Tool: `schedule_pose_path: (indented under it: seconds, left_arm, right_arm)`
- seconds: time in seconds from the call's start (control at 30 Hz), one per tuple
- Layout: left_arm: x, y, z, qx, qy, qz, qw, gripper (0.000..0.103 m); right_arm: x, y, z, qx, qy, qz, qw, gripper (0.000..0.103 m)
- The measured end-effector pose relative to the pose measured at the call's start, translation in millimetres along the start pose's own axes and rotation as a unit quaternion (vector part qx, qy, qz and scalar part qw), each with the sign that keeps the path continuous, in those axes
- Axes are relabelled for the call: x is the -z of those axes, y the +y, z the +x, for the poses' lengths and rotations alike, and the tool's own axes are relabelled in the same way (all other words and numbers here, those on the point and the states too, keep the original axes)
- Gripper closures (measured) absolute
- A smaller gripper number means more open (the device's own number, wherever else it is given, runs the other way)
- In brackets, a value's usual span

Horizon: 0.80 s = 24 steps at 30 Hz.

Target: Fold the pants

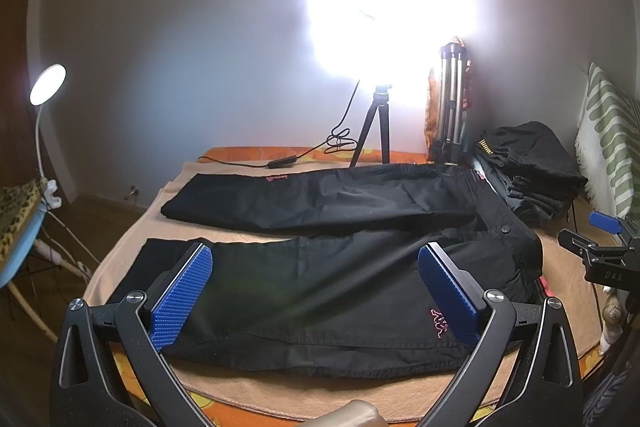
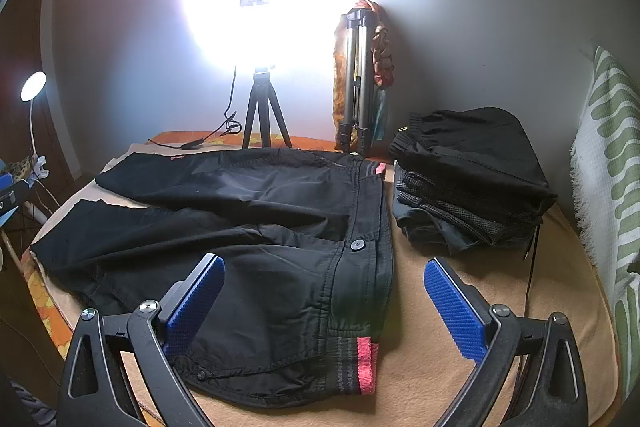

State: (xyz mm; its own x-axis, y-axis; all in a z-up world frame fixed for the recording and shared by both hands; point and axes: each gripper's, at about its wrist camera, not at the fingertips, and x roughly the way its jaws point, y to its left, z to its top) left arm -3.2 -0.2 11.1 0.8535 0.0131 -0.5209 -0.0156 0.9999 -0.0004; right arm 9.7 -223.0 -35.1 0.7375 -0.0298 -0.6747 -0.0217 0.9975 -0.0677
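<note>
Black pants (image 1: 340, 291) (image 2: 248, 227) lie spread flat on a tan blanket (image 1: 248, 391) (image 2: 460, 399), legs to the left, waistband to the right with a pink-striped elastic end (image 2: 364, 367) and a button (image 2: 356, 245). My left gripper (image 1: 316, 275) hovers open over the near leg, close to a pink logo (image 1: 440, 323). Over the waistband's near corner my right gripper (image 2: 324, 295) stands open, nothing between its blue pads (image 2: 456, 311). The right gripper's body (image 1: 604, 255) shows at the right edge of the left wrist view.
A stack of folded dark clothes (image 2: 472, 179) (image 1: 532, 167) sits at the back right. A small tripod with a glaring lamp (image 2: 266, 115) (image 1: 374, 131), its cable (image 1: 312, 151) and a folded tripod (image 2: 356, 87) stand by the wall. A patterned cushion (image 2: 612, 187) lines the right side; a desk lamp (image 1: 48, 83) stands left.
</note>
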Motion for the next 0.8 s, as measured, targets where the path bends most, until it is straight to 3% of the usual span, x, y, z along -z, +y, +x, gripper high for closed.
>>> schedule_pose_path:
  seconds: [0.8]
  left_arm:
    - [-1.8,-0.4,1.8,-0.001,-0.001,0.003,1.0,0.0]
  right_arm:
    - [1.7,1.5,0.5,-0.002,0.001,-0.001,1.0,0.002]
